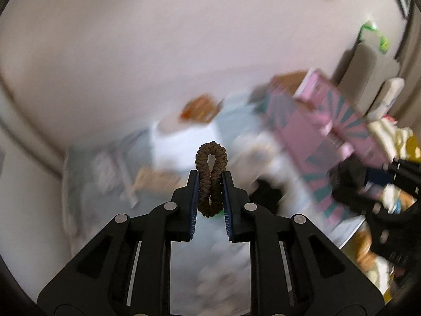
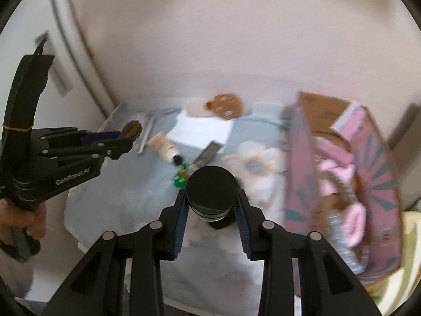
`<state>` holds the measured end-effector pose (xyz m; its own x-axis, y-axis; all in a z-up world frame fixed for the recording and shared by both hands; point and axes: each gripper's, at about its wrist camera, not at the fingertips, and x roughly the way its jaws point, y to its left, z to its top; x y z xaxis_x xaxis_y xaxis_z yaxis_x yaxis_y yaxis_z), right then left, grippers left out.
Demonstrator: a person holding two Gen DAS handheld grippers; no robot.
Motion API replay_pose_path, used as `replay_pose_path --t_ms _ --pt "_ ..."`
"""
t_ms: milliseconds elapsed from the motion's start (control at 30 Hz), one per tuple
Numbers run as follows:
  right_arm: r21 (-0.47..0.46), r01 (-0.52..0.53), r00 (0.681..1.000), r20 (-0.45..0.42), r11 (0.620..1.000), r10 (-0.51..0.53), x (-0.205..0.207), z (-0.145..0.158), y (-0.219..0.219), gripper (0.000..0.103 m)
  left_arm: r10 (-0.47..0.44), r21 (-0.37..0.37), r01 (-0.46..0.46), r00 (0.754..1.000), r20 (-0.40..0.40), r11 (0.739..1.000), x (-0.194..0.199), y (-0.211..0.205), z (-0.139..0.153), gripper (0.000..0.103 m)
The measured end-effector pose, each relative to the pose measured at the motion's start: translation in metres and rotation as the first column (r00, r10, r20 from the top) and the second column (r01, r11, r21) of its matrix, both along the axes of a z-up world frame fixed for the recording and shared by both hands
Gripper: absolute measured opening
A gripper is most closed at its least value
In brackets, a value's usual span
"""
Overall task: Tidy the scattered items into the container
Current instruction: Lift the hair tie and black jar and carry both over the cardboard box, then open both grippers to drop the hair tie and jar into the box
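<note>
My left gripper (image 1: pixel 209 177) is shut on a brown hair scrunchie (image 1: pixel 211 158), whose loop sticks out past the fingertips; both hang above the pale blue cloth (image 2: pixel 126 192). In the right wrist view that gripper (image 2: pixel 123 142) comes in from the left with the scrunchie (image 2: pixel 133 130) at its tip. My right gripper (image 2: pixel 211 200) is shut on a round jar with a black lid (image 2: pixel 210 187), lifted off the cloth. The pink open-topped box (image 2: pixel 368 163) stands to the right, with pink and patterned items inside. In the left wrist view the box (image 1: pixel 315 121) is blurred.
On the cloth lie a beige tube (image 2: pixel 164 147), a flat grey packet (image 2: pixel 208 152), a small green item (image 2: pixel 180 180), a white box (image 2: pixel 202 130), a brown printed pouch (image 2: pixel 226 104) and metal tools (image 2: pixel 147 131). A wall rises behind. A hand (image 2: pixel 29 223) holds the left gripper.
</note>
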<state>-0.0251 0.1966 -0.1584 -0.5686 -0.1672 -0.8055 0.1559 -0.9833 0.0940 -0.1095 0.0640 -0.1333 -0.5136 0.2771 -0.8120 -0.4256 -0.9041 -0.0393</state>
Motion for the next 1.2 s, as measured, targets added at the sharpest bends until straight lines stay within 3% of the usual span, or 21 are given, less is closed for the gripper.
replay_pose_path --t_ms 233,500,800,1067,1133,1200 --pt "0.096 0.071 0.997 -0.028 0.993 -0.068 0.004 0.039 0.055 0.032 -0.082 0.032 0.083 0.996 -0.015 0.996 -0.032 0.107 0.033 0.015" --pt "0.092 0.126 0.991 0.034 0.988 -0.130 0.004 0.017 0.118 0.032 -0.091 0.041 0.091 0.996 0.017 0.995 -0.050 0.194 0.013 0.015" --pt "0.085 0.123 0.988 0.079 0.989 -0.130 -0.013 -0.012 0.167 0.032 -0.079 -0.013 0.080 0.995 0.065 0.997 -0.060 0.249 -0.032 0.015" --pt "0.082 0.120 0.988 0.086 0.989 -0.127 -0.024 -0.026 0.185 0.033 -0.059 -0.030 0.062 0.995 0.083 0.998 -0.063 0.259 -0.049 0.015" --pt "0.082 0.118 0.988 0.090 0.990 -0.125 -0.027 -0.028 0.186 0.033 -0.058 -0.038 0.061 0.995 0.084 0.997 -0.063 0.262 -0.051 0.028" --pt "0.068 0.120 0.987 0.101 0.990 -0.126 -0.029 -0.030 0.189 0.033 -0.052 -0.035 0.055 0.995 0.082 0.998 -0.062 0.261 -0.051 0.067"
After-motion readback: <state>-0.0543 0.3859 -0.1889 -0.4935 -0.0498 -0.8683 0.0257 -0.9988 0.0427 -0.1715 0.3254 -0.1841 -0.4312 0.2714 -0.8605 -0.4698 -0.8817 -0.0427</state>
